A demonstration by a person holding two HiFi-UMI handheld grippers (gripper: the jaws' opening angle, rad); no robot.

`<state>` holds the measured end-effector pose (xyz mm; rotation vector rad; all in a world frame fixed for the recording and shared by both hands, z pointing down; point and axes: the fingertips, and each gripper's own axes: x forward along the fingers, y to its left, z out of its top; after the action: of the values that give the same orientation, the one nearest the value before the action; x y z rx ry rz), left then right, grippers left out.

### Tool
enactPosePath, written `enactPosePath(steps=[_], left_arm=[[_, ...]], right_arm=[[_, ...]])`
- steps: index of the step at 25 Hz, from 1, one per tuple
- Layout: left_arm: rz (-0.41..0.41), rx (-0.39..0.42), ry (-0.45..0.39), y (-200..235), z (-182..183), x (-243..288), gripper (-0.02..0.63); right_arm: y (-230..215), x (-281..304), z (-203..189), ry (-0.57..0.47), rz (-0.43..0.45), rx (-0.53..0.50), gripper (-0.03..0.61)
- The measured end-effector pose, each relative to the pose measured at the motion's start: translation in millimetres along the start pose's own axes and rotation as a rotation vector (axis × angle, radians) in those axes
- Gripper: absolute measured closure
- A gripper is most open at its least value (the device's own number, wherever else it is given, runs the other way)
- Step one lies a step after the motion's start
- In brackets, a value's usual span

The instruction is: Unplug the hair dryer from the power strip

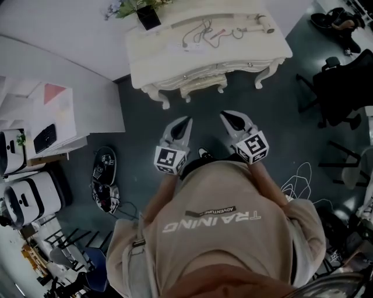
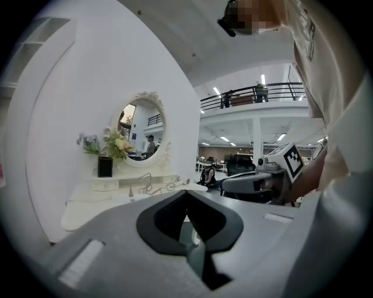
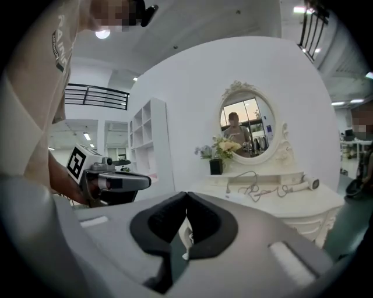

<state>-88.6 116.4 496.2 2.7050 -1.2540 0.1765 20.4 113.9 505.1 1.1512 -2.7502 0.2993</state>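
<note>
Both tools are being held close to the body, well short of the work.

1. The left hand-held gripper (image 1: 185,123) is showing its jaws brought together at the tips, with nothing between them. The right hand-held gripper (image 1: 228,117) is showing the same, closed and empty.
2. The white desk (image 1: 175,65) is standing at the far side of the floor, well apart from both grippers.
3. The power strip (image 1: 192,43) is lying on the desk top left of its middle, almost straight ahead of the left hand-held gripper.
4. The hair dryer (image 1: 261,22) is lying at the far right end of the desk. Its long axis is running left to right along the far edge.
5. The cord (image 1: 218,32) is looping loosely across the top between the dryer and the strip.
6. A dark vase of flowers (image 1: 148,16) is standing at the far left corner, clear of the strip.

Judgement: the task is not yet started. The plug end is lying nearer the left tool and the dryer body nearer the right. Either jaw will need opening before any grasp. Whether the plug is seated cannot be made out at this range.
</note>
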Motion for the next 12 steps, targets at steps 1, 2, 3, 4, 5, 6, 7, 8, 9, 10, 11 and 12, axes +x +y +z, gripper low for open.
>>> enactPosePath(steps=[1, 2, 3, 4, 5, 6, 7, 8, 9, 10, 11, 12], left_arm=[[0.009, -0.007, -0.002, 13, 1, 2, 0.607], [0.02, -0.015, -0.002, 25, 1, 5, 0.607], [0.029, -0.024, 0.0, 37, 1, 6, 0.607], [0.036, -0.031, 0.002, 46, 0, 8, 0.607], [0.041, -0.038, 0.005, 55, -1, 10, 0.607], [0.044, -0.045, 0.008, 63, -4, 12, 0.607], [0.045, -0.054, 0.012, 69, -6, 16, 0.607], [0.044, -0.063, 0.017, 74, -9, 21, 0.607], [0.04, -0.07, 0.021, 79, -12, 26, 0.607], [0.036, -0.074, 0.026, 81, -14, 31, 0.607], [0.032, -0.075, 0.029, 83, -15, 36, 0.607], [0.033, -0.075, 0.03, 85, -16, 40, 0.607]], right_arm=[[-2, 10, 3, 0.0, -0.016, -0.008, 0.574], [-4, 19, 4, 0.006, -0.024, -0.012, 0.574], [-5, 28, 6, 0.014, -0.026, -0.015, 0.574], [-6, 37, 7, 0.023, -0.025, -0.016, 0.574], [-9, 45, 7, 0.031, -0.025, -0.017, 0.574], [-12, 52, 7, 0.036, -0.026, -0.017, 0.574], [-16, 60, 8, 0.039, -0.027, -0.015, 0.574], [-21, 67, 8, 0.041, -0.026, -0.013, 0.574], [-24, 74, 7, 0.044, -0.023, -0.011, 0.574], [-28, 81, 7, 0.049, -0.019, -0.009, 0.574], [-32, 87, 4, 0.059, -0.015, -0.007, 0.574], [-38, 93, 0, 0.076, -0.016, -0.002, 0.574]])
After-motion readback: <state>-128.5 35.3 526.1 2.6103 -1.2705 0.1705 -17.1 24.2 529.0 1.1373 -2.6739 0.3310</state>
